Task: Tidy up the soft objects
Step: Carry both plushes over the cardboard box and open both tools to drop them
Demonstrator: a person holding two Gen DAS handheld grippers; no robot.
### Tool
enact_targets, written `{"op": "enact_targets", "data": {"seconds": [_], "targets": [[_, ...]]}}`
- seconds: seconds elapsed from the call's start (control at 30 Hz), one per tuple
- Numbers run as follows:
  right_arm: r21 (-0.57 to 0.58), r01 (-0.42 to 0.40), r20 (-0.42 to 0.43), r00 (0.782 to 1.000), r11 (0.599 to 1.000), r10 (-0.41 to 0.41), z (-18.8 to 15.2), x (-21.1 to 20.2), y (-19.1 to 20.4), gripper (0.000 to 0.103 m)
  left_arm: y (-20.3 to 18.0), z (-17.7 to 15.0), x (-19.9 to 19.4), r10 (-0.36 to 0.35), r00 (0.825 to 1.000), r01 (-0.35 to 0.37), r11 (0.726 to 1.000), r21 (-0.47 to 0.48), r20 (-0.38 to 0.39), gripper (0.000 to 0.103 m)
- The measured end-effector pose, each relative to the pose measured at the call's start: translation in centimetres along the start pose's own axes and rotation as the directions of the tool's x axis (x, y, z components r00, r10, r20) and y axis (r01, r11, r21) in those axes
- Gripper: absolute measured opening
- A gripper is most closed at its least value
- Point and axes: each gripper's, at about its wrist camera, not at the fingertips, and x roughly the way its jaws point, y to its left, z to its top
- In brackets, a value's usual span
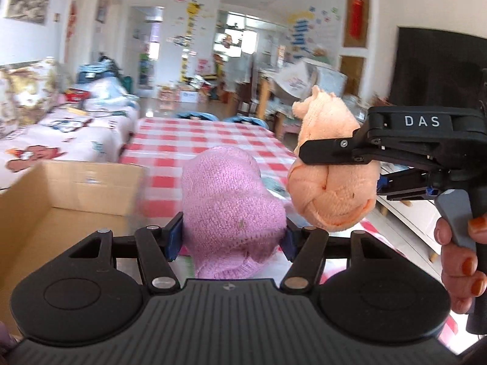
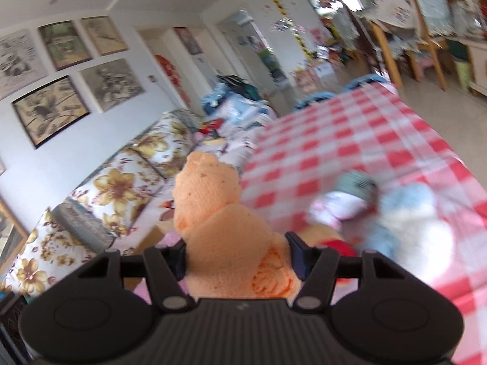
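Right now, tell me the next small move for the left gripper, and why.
Probably swing the left gripper leftward over the open cardboard box. It is shut on the pink knitted item, held above the table, and the box sits just to its left.

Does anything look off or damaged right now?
Nothing looks damaged. The pink knit and peach toy sit firmly in closed jaws; more soft toys lie jumbled on the checked table, not yet sorted.

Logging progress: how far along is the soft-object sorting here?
Done: nothing visibly in the cardboard box yet. In hand: left claw grips the pink knitted item; right claw grips the orange knitted item, both airborne. Left: blue-white plush and other soft items remain on the checkered table.
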Motion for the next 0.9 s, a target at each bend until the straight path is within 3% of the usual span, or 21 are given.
{"op": "enact_targets", "data": {"seconds": [0.2,0.37,0.5,0.6,0.77,0.9], "targets": [[-0.029,-0.106,-0.061,0.993,0.994,0.104,0.7,5.5,4.9,0.062,5.0,0.9,-1.3,0.139,0.99,-0.138,0.988,-0.074,0.01,0.077],[-0.043,-0.185,-0.148,0.973,0.982,0.177,0.2,11.0,8.9,0.063,9.2,0.9,-0.6,0.273,0.961,-0.275,0.953,-0.126,-0.034,0.077],[-0.044,-0.207,-0.221,0.956,0.977,0.193,-1.0,14.2,10.5,0.064,11.2,1.0,0.7,0.341,0.935,-0.353,0.923,-0.153,-0.103,0.077],[-0.068,-0.171,-0.274,0.951,0.983,0.146,-2.1,15.9,11.3,0.073,12.1,1.0,1.2,0.368,0.919,-0.388,0.906,-0.167,-0.139,0.08],[-0.064,-0.158,-0.245,0.96,0.985,0.138,-1.9,14.6,10.8,0.089,11.6,2.1,-0.3,0.419,0.899,-0.435,0.887,-0.155,-0.129,0.083],[-0.088,-0.133,-0.183,0.976,0.987,0.115,-1.2,11.9,10.2,0.093,10.8,1.8,-1.8,0.44,0.894,-0.447,0.885,-0.132,-0.084,0.086]]}}
